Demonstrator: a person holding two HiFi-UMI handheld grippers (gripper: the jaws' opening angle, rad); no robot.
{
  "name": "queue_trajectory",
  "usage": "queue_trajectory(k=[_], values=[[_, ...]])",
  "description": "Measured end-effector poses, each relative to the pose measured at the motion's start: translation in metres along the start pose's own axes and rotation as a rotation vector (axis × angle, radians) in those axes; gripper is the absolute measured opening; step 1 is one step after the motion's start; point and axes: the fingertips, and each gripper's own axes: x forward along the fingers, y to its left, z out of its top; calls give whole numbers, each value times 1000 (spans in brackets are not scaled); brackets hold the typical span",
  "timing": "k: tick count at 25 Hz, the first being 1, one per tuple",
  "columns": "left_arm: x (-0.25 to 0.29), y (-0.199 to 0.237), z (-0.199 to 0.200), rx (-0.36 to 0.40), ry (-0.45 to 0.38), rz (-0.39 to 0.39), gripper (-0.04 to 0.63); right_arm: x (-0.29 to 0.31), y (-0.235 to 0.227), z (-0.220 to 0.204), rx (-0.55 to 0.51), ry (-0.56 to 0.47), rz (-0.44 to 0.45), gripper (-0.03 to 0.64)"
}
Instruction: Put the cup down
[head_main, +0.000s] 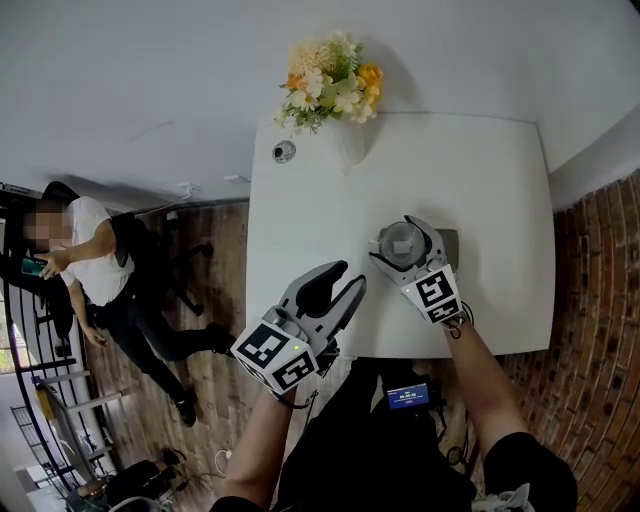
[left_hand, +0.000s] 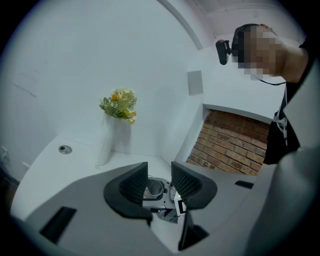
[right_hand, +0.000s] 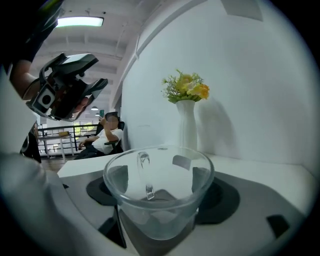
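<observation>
**A:** What is the right claw (head_main: 403, 240) doing?

**B:** It is clenched on the clear glass cup (right_hand: 159, 200). Its dark pads (right_hand: 222, 195) press opposite sides of the wall, low on the body. The cup sits upright between them, mouth up and empty.

**A:** And the left claw (head_main: 348, 277)?

**B:** Released, with nothing between its pads. It hangs by the near edge of the worktop, apart from the cup.

**A:** How would you expect the cup to handle?

**B:** I'd judge it stiff and light. It is smooth glass, though, so it could slip on the pads and crack if it lands hard. The side walls look like the best hold, as now. The loop handle (right_hand: 142, 175) is on the far side, clear of both pads.

**A:** Where is it over the worktop?

**B:** Above the near half of the white rectangular worktop (head_main: 490, 180), with a grey flat patch (head_main: 449, 242) just beside it. I cannot tell whether the base touches down. The white vase of yellow and orange flowers (head_main: 345, 135) stands well apart, at the far edge.
</observation>
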Motion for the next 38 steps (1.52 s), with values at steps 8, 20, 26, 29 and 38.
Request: queue_trajectory(k=[8, 20, 26, 29, 38], values=[[-11, -4, 4, 7, -18, 6, 153, -12, -2, -1, 87, 46, 17, 506], [-30, -25, 5, 39, -60, -18, 153, -98, 2, 18, 242, 40, -35, 506], [-36, -38, 7, 59, -80, -32, 153, -142, 5, 57, 422, -71, -41, 473], [-38, -44, 9, 69, -87, -47, 153, -158, 12, 79, 449, -126, -40, 381], [-46, -55, 14, 88, -102, -73, 150, -190, 47, 129, 411, -238, -19, 79]])
